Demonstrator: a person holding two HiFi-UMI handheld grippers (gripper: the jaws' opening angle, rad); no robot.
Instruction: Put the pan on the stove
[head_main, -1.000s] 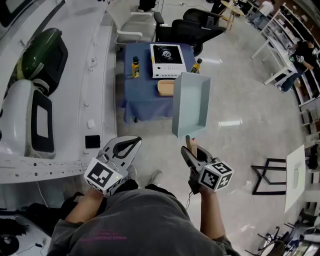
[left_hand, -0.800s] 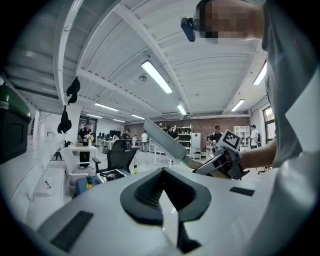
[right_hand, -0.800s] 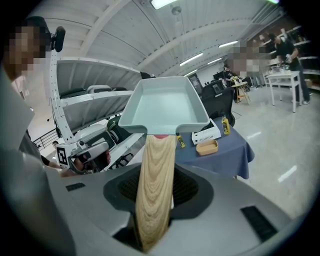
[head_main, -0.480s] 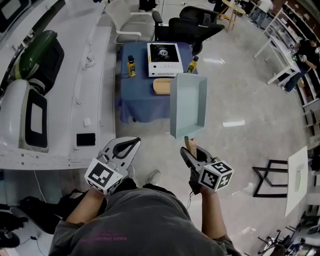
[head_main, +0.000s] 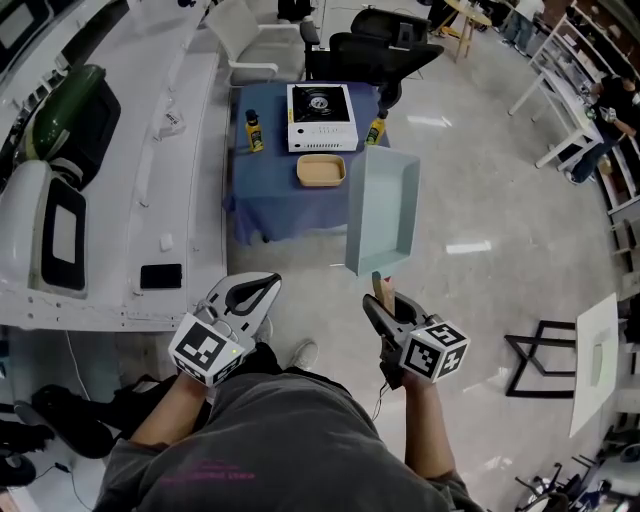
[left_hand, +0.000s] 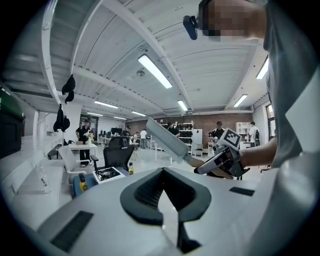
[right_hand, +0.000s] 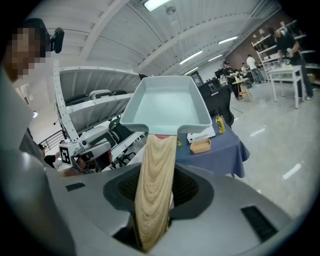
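Out ahead of the person, above the pale floor (head_main: 470, 270), the rectangular pale blue-green pan (head_main: 385, 205) hangs in the air, carried by its wooden handle (right_hand: 155, 185). The right claw (head_main: 384, 302) is clamped on that handle: in the right gripper view both jaws press against the wood, which runs up between them to the pan's near wall. The pan sits roughly level with its hollow side up, and nothing can be seen inside it.

The left claw (head_main: 270, 288) is held beside it at about the same height. Its jaws are closed together with nothing between them, as the left gripper view shows.

Farther on stands a low surface (head_main: 270, 200) draped in blue cloth. The white portable gas stove (head_main: 320, 103) rests at its far side, its black burner facing up. A tan tray (head_main: 321, 171) lies just in front of the stove, and a yellow bottle (head_main: 251, 131) stands on each side of it. From the head view the pan's far end overlaps the surface's right edge, well apart from the stove. A black office chair (head_main: 380, 50) stands behind the surface
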